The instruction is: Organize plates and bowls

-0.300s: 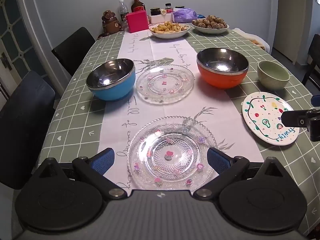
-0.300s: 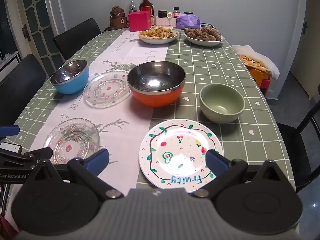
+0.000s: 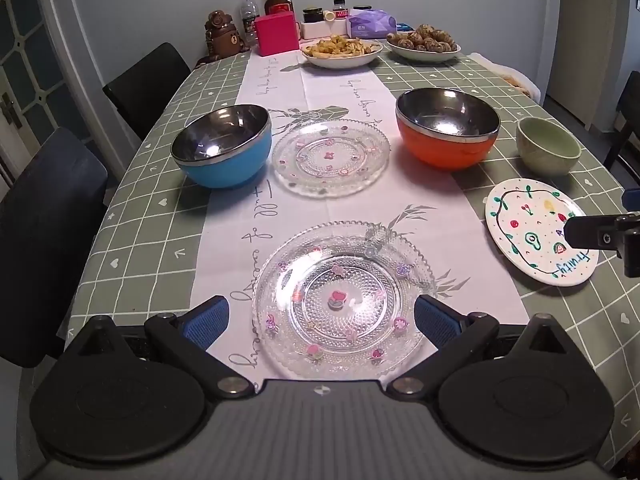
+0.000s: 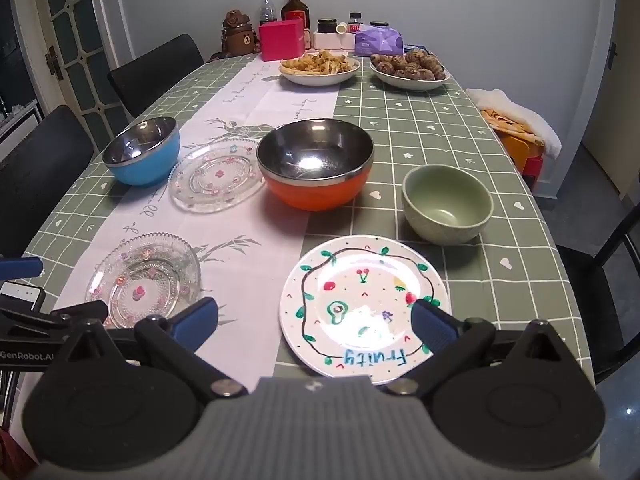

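Observation:
My left gripper [image 3: 320,320] is open and hovers over the near edge of a clear glass plate [image 3: 344,300], fingers on either side and not touching it. A second glass plate [image 3: 330,156] lies between a blue steel bowl [image 3: 222,148] and an orange steel bowl [image 3: 448,128]. A green ceramic bowl [image 3: 548,150] stands at the right. My right gripper [image 4: 314,320] is open above the near part of a white painted "Fruity" plate [image 4: 360,308], with the green bowl [image 4: 446,204] just behind it. Nothing is held.
Two dishes of food [image 4: 320,66] [image 4: 410,70], bottles, jars and a pink box [image 4: 280,42] crowd the far end of the table. Black chairs [image 3: 148,80] line the left side; another chair [image 4: 600,280] stands at the right. The checked tablecloth [image 4: 500,280] ends close on the right.

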Available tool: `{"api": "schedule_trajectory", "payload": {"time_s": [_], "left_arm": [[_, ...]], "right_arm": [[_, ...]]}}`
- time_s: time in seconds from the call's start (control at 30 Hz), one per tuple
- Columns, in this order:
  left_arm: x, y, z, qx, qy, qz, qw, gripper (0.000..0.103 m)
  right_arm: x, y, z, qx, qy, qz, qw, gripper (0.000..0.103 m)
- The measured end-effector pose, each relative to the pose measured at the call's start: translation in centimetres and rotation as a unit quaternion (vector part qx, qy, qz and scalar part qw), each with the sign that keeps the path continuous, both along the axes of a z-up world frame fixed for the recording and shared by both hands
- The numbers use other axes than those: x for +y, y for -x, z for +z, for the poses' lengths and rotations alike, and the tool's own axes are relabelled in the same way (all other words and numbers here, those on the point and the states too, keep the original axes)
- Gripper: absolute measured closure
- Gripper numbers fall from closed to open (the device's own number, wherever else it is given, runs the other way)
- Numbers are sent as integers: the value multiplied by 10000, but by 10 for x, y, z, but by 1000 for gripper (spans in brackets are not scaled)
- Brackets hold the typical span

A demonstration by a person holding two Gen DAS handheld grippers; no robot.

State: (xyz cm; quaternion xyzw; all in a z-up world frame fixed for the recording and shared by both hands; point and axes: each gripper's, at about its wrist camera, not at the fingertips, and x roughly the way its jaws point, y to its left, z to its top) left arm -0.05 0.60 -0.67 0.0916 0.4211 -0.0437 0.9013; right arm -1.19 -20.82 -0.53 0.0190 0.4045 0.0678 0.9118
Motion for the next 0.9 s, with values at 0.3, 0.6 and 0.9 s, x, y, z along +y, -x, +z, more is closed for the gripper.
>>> {"api": "schedule_trajectory", "payload": {"time_s": [0.3,0.6,0.9], "left_arm": [[4,0,-2,16,29,68,10000,0],[6,1,-2,24,26,55,10000,0],[5,2,-2,34,12,19,10000,0]], "right_arm": [[-1,-5,8,37,6,68,10000,2],[4,-4,7,31,67,147,9999,2],[5,-4,5,57,81,140,9999,2]]}}
